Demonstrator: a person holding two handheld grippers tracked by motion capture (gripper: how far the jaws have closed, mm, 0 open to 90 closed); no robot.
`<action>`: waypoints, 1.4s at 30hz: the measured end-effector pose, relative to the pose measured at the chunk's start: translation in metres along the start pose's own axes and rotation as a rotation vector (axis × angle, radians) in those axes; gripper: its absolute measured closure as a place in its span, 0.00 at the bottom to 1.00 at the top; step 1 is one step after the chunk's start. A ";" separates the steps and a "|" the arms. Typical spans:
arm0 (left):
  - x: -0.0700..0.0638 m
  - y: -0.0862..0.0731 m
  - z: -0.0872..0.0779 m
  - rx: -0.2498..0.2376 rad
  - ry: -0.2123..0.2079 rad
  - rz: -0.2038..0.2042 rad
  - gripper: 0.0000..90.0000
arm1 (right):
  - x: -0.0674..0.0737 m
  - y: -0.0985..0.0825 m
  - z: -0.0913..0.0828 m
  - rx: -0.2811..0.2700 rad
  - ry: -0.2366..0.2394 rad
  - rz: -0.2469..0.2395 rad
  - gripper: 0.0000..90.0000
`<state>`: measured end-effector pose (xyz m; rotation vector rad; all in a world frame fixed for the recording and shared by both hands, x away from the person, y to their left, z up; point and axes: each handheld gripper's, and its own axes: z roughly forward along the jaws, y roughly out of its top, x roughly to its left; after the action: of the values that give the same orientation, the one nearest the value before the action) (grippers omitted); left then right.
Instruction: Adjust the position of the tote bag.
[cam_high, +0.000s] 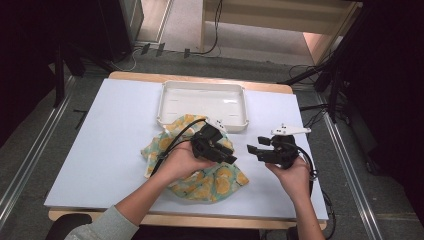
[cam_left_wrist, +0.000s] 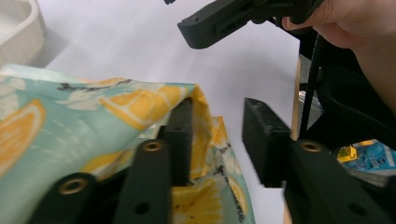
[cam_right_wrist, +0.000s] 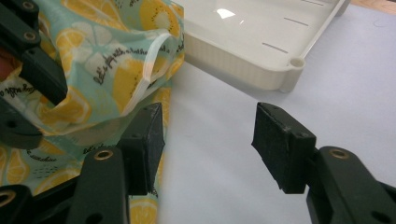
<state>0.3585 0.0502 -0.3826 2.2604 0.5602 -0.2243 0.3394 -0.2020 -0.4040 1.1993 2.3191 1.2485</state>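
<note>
One cloth lies crumpled on the white table, just in front of the tray's near rim and partly under the person's left hand. It is thin, soft fabric, pale teal with yellow lemon slices and small black lettering, and a white elastic strap loops across one fold. In the left gripper view a raised fold of it drapes over one pad, while the other pad stands clear with table showing between.

The left gripper rests on the cloth, its jaws parted and not pinching the fabric. The right gripper sits just beside the cloth's right edge, held low over the bare table; its two black jaws stand wide apart with nothing between them, one pad close against the cloth's hem.

One tray sits behind, white, hard plastic, rectangular with rounded corners, a raised rim and thin slots in its floor. Two hands, two grippers, each trailing a black cable.
</note>
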 end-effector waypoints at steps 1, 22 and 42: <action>-0.001 0.000 -0.002 -0.013 0.012 -0.002 0.65 | 0.001 0.000 0.000 0.001 0.000 0.000 0.49; -0.017 0.007 -0.052 -0.036 0.052 0.005 0.53 | 0.008 0.002 0.000 -0.005 0.023 -0.016 0.51; -0.006 -0.023 -0.123 -0.096 0.143 -0.045 0.51 | 0.030 0.017 0.000 -0.009 0.111 -0.027 0.60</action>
<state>0.3407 0.1523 -0.3123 2.1836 0.6823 -0.0567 0.3298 -0.1737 -0.3860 1.1183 2.3963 1.3464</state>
